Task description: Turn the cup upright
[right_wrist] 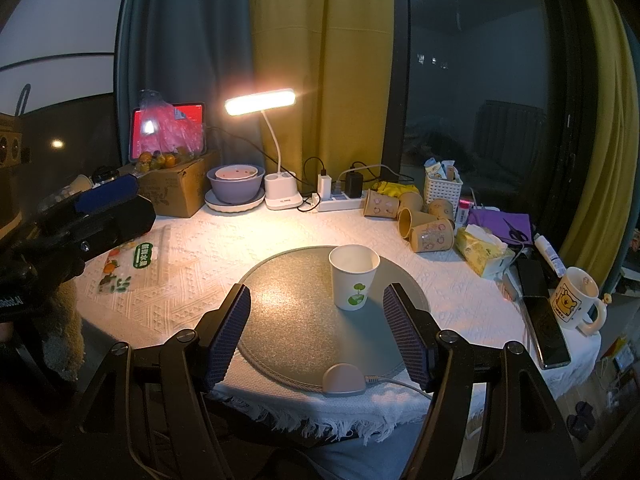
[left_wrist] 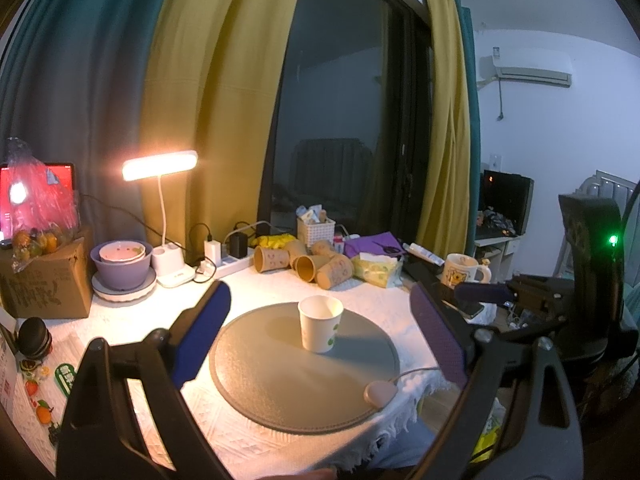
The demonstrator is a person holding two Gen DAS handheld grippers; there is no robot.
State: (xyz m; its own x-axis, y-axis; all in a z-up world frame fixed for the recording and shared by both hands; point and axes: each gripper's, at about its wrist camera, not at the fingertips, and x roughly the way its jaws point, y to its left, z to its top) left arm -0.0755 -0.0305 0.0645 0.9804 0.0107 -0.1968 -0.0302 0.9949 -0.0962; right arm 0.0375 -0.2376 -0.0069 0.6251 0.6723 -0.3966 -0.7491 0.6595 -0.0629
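A white paper cup (left_wrist: 320, 323) with a green print stands upright, mouth up, on a round grey mat (left_wrist: 280, 376); it also shows in the right wrist view (right_wrist: 353, 276) on the mat (right_wrist: 296, 320). My left gripper (left_wrist: 320, 332) is open and empty, its blue pads wide apart, short of the cup. My right gripper (right_wrist: 316, 320) is open and empty, just in front of the cup and apart from it. The right gripper also shows at the right of the left wrist view (left_wrist: 484, 292).
Several brown paper cups (right_wrist: 416, 220) lie on their sides at the back. A lit desk lamp (right_wrist: 260, 101), purple bowl (right_wrist: 235, 186), cardboard box (right_wrist: 176, 192), power strip (right_wrist: 340, 202), tissue pack (right_wrist: 482, 248), phones (right_wrist: 546, 332) and a mug (right_wrist: 576, 300) ring the mat. The table's fringed edge (right_wrist: 320, 420) is near.
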